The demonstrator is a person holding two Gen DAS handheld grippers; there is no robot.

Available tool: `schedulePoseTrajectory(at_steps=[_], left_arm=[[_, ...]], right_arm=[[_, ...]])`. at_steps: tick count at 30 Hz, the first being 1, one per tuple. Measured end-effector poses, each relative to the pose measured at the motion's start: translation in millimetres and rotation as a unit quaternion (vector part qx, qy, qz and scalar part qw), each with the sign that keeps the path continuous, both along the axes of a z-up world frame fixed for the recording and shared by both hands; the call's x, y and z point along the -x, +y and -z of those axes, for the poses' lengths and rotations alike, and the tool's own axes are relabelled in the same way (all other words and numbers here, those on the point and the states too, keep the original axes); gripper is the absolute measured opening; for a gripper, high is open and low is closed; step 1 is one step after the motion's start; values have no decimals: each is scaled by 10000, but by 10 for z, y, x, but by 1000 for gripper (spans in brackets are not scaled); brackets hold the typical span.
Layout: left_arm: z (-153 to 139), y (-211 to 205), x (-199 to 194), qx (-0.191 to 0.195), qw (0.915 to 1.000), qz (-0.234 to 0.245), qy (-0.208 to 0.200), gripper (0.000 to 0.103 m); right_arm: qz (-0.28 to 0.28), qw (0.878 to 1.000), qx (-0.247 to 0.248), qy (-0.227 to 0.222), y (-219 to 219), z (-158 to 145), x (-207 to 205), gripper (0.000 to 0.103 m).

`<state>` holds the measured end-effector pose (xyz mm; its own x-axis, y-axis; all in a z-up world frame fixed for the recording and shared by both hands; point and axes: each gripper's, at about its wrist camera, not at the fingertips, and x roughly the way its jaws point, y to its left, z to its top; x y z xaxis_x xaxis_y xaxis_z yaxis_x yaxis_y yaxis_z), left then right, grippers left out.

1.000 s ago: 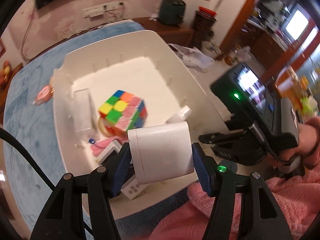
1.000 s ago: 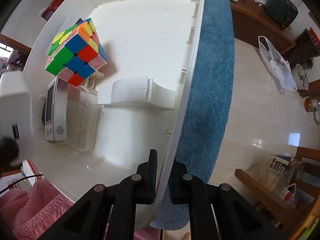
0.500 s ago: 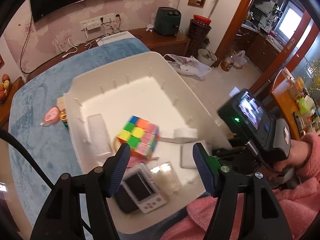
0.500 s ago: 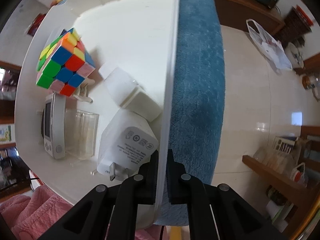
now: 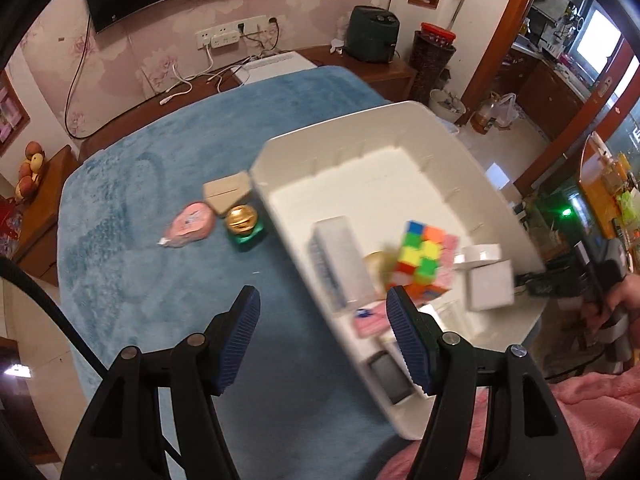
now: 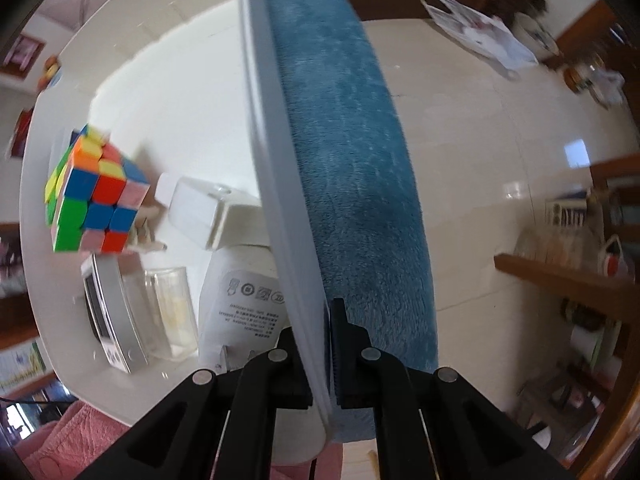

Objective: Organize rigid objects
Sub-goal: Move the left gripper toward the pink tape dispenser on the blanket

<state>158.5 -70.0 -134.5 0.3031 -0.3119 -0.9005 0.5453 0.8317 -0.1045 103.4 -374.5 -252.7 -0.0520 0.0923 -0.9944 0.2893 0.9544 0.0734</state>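
Landmark: the white bin (image 5: 400,128) on the blue-covered surface (image 5: 168,168); every place below is given from it.
Left tool (image 5: 323,342): your jaws stand apart with nothing between them, hanging over bare blue cover just outside the bin's near left wall. One pad overlaps the bin's edge in the left wrist view.
Right tool (image 6: 322,354): clamped together on the bin's rim, one finger inside the wall, one outside against the blue cover. It steadies the bin and is not free to fetch anything.
Already in the bin: the colour cube (image 5: 424,258), the white charger (image 6: 240,304) lying against the wall beside your right tool, a white box (image 6: 208,210), a clear case (image 6: 168,312) and a small handheld device (image 6: 108,316).
Left to gather: three things lie outside the bin's left wall, a tan box (image 5: 226,194) touching the bin's far left corner, a gold bell on a green base (image 5: 242,222) just beside the wall, and a pink pouch (image 5: 188,224) farther out.
Relation that matters: all three lie ahead of your left tool, beyond it and away from the right tool, so the left hand is much the nearer.
Long axis: the pink pouch runs slantwise, pointing away from the bin; I judge you would close across its short width.
Risk: the bell looks round and smooth, and may slip.
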Motion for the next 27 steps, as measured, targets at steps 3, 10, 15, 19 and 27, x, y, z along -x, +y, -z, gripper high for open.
schedulePoseTrajectory(at_steps=[3, 10, 15, 19, 27], left_arm=[[83, 186, -178, -103, 9999, 95, 66, 69], [296, 459, -629, -343, 9983, 411, 214, 69], [538, 573, -1050, -521, 9955, 596, 513, 72], [749, 574, -1318, -788, 9917, 865, 531, 74], [1104, 470, -1687, -1078, 9839, 1256, 677, 78]], right_arm=[[245, 9996, 115, 66, -10, 1, -2, 6], [635, 9973, 314, 181, 3, 13, 0, 9], [798, 9955, 443, 262, 8, 19, -7, 11], [906, 9944, 478, 262, 2, 29, -10, 12], [1024, 9922, 645, 296, 101, 18, -16, 15]])
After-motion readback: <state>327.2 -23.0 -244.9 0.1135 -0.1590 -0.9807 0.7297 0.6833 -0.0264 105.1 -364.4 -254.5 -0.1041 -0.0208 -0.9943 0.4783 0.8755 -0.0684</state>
